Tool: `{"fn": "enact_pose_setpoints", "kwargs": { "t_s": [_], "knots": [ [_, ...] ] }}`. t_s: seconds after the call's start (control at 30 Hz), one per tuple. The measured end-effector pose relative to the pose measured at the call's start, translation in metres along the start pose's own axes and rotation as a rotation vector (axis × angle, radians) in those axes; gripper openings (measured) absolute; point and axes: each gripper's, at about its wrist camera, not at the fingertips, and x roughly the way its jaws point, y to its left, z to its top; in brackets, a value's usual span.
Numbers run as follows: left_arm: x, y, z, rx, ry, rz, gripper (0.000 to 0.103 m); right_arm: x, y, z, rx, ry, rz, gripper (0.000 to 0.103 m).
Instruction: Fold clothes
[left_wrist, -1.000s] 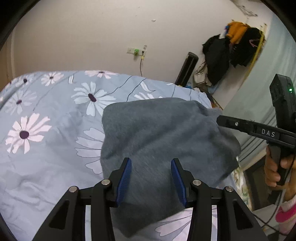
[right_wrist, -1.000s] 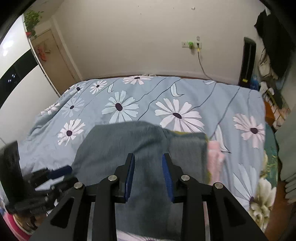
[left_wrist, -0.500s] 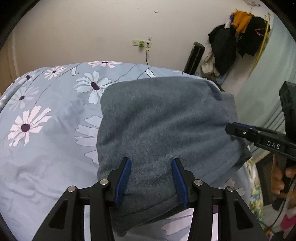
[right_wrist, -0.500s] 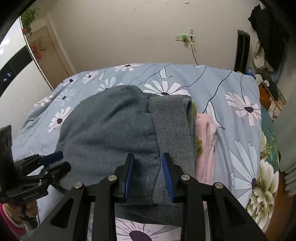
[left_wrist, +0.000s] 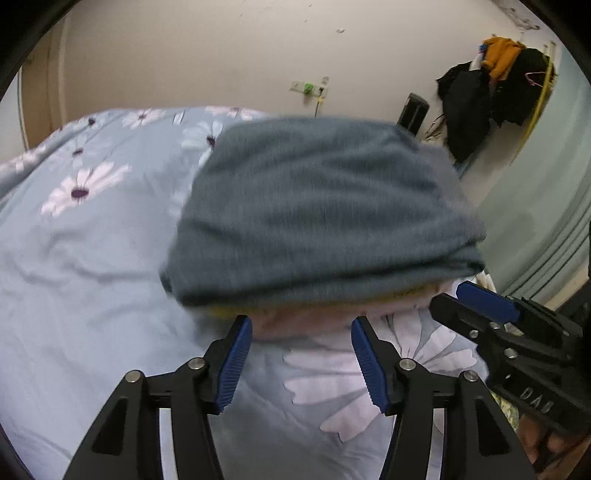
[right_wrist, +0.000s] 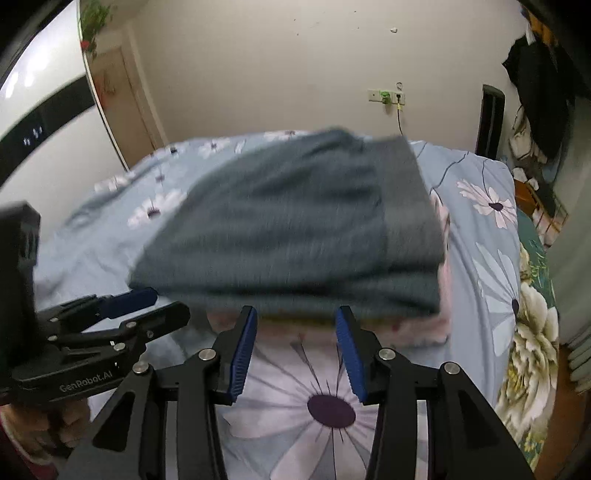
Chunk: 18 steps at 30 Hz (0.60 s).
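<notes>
A folded grey garment (left_wrist: 321, 221) lies on top of a stack of folded clothes on the bed; it also shows in the right wrist view (right_wrist: 295, 229). Under it, yellow and pink layers (left_wrist: 314, 317) show at the near edge. My left gripper (left_wrist: 301, 328) is open and empty, just in front of the stack's near edge. My right gripper (right_wrist: 295, 321) is open and empty at the same edge. Each gripper shows in the other's view: the right one (left_wrist: 480, 306) and the left one (right_wrist: 140, 306).
The bed has a light blue cover with white daisies (right_wrist: 332, 402). Beyond it is a wall with a socket (left_wrist: 308, 88) and dark clothes hanging (left_wrist: 491, 96) at the right. A door (right_wrist: 122, 99) stands at the far left.
Both grippers have let go of the grey garment and pulled back toward the near edge. The garment now rests on the stack. Both jaws are wider apart.
</notes>
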Motion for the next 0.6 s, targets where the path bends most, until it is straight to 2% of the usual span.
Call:
{"fn": "enact_pose_setpoints", "kwargs": {
  "t_s": [0.1, 0.17, 0.27, 0.37, 0.43, 0.5, 0.6],
  "knots": [
    [0.006, -0.004, -0.010, 0.002, -0.051, 0.049, 0.060, 0.011, -0.002, -0.011, 0.027, 0.005, -0.063, 0.048],
    [0.011, -0.006, -0.015, 0.008, -0.089, 0.087, 0.065, 0.017, -0.005, -0.016, 0.048, 0.003, -0.092, 0.049],
    [0.020, -0.002, -0.020, -0.006, -0.116, 0.109, 0.066, 0.027, -0.006, -0.019, 0.051, -0.010, -0.117, 0.050],
    [0.028, 0.009, -0.019, -0.054, -0.094, 0.116, 0.068, 0.037, -0.005, -0.022, 0.048, -0.024, -0.133, 0.055],
    [0.030, 0.018, -0.019, -0.093, -0.091, 0.116, 0.070, 0.040, -0.006, -0.025, 0.065, -0.042, -0.131, 0.063],
    [0.032, 0.024, -0.021, -0.124, -0.083, 0.105, 0.075, 0.043, -0.007, -0.027, 0.079, -0.062, -0.130, 0.064],
    [0.034, 0.027, -0.023, -0.138, -0.078, 0.101, 0.076, 0.047, -0.007, -0.030, 0.098, -0.076, -0.129, 0.064]
  ]
}}
